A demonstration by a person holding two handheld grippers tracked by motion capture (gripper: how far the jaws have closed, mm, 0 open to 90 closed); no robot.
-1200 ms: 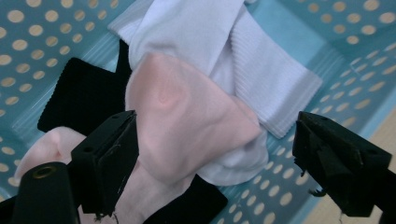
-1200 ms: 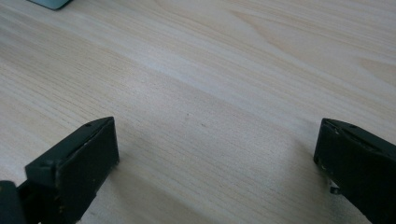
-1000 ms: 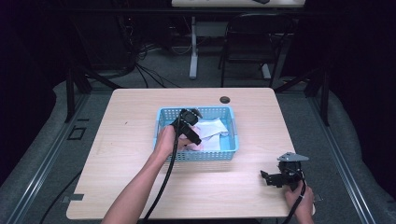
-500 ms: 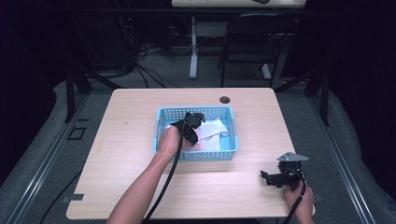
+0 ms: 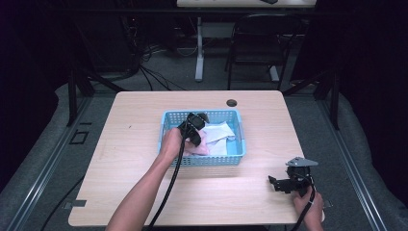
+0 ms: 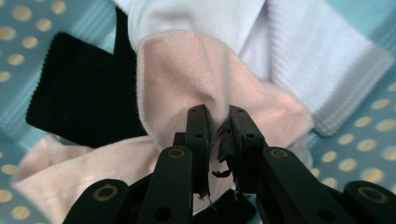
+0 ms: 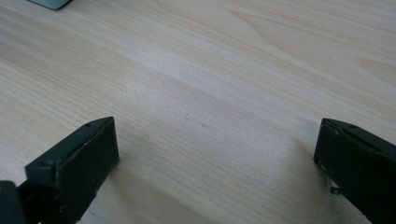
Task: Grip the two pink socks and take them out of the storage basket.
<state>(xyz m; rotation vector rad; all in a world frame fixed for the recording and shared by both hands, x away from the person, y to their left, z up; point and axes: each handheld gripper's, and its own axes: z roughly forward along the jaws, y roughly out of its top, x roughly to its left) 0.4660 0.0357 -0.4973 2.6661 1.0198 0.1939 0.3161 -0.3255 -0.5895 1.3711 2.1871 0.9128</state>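
We hold black two-jaw grippers, the left gripper (image 6: 218,122) with brass-ringed pivots, the right gripper (image 5: 278,183) bearing a grey three-cornered plate; black cables trail.

My left forearm stretches forward across the table, hand wrapped around the left gripper (image 5: 193,129), tipped downward, its black jaws having just been closing until nearly together, pinching fabric. My right hand (image 5: 304,195) rests near the table's front corner, holding the right gripper (image 5: 281,184) level, its jaws standing wide apart.
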